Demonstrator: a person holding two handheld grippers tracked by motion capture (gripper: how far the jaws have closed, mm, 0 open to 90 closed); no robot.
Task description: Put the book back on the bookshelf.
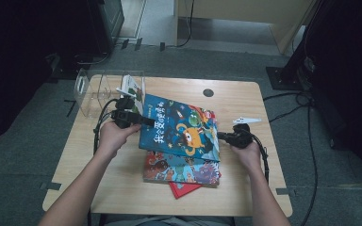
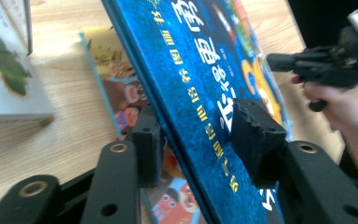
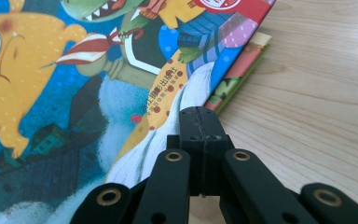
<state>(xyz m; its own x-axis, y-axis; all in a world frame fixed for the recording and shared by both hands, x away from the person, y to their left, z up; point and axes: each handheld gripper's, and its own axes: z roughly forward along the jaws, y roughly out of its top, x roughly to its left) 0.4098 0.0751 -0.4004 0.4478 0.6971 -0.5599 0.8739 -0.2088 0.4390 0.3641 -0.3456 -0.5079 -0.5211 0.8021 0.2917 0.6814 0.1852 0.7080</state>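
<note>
A blue picture book (image 1: 179, 127) with an orange creature on its cover lies on top of a stack, its left edge raised off the stack. My left gripper (image 1: 143, 121) holds that edge: in the left gripper view one pad sits under the book (image 2: 205, 60) and the other pad (image 2: 256, 135) lies on the cover, left gripper (image 2: 200, 140) shut on it. My right gripper (image 1: 224, 136) is shut with nothing between its jaws. In the right gripper view the right gripper (image 3: 200, 114) has its tip at the book's (image 3: 51, 93) right edge.
Under the blue book lie a second picture book (image 1: 179, 172) and a red one (image 1: 184, 188). A clear rack (image 1: 94, 87) with an upright book (image 1: 131, 87) stands at the back left of the wooden table (image 1: 245, 179). A black disc (image 1: 208, 92) sits near the far edge.
</note>
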